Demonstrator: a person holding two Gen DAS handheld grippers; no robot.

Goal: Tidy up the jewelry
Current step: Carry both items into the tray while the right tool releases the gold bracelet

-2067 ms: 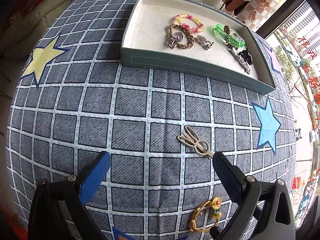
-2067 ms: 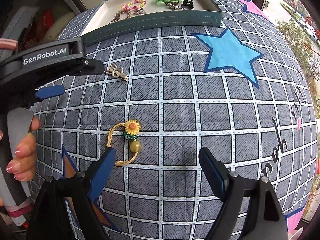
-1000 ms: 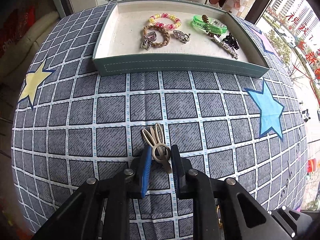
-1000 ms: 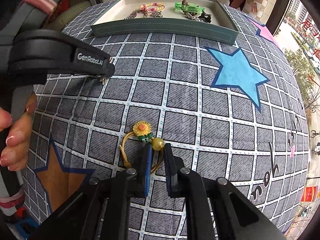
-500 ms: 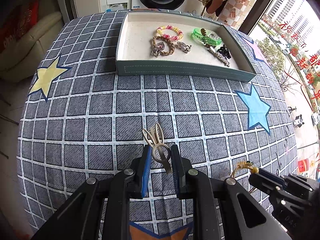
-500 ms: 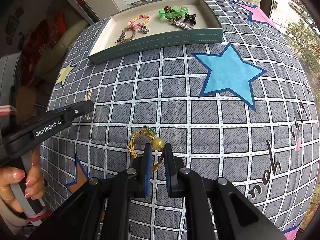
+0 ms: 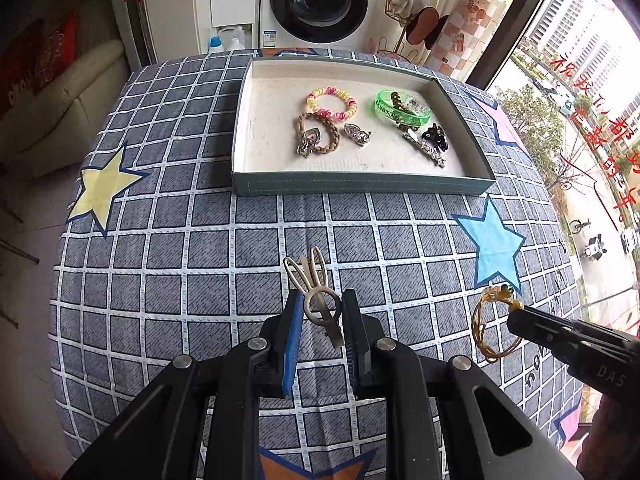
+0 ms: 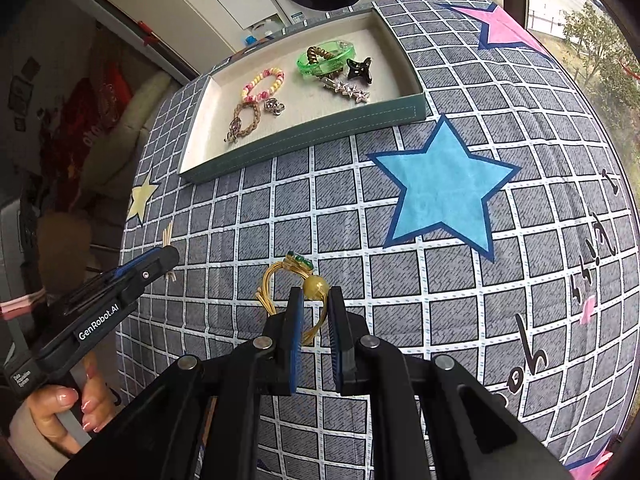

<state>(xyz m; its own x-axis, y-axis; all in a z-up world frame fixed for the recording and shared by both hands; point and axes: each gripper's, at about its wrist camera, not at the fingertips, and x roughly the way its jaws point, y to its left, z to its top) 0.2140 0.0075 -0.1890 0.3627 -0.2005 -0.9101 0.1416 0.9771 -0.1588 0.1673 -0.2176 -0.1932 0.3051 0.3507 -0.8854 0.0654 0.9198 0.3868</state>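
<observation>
**Inspector:** Start with the pieces in hand. Where are they?

**Assistant:** The clip, a pale metal bunny shape, is pinched at its ring end by the left tool. Its long axis runs forward along the pads, ears toward the tray. The ring, gold wire with a bead and a green ornament, is clamped in the right tool, its loop hanging out to the left of the pads. Both pieces appear clear of the cloth, though contact cannot be ruled out from these views.

**Inspector:** State of each tool?

**Assistant:** Left: nearly closed, pads pressing the clip on both sides. Right: closed almost completely on the thin band of the ring.

**Inspector:** The relation that governs the next move?

**Assistant:** The tray lies ahead of both tools, well apart from them, across open cloth. From the left wrist it sits straight ahead, near wall square to the view. From the right wrist it lies ahead and to the left, skewed. I judge the left hand the better aligned. The tray's left portion is bare; bracelets and clips fill the middle and right.

**Inspector:** Pose?

**Assistant:** Both tools pitch steeply downward. The right tool shows at the lower right of the left view, just beside its partner.

**Inspector:** Risk?

**Assistant:** Clearing the near wall, and the two hands crowding.
</observation>
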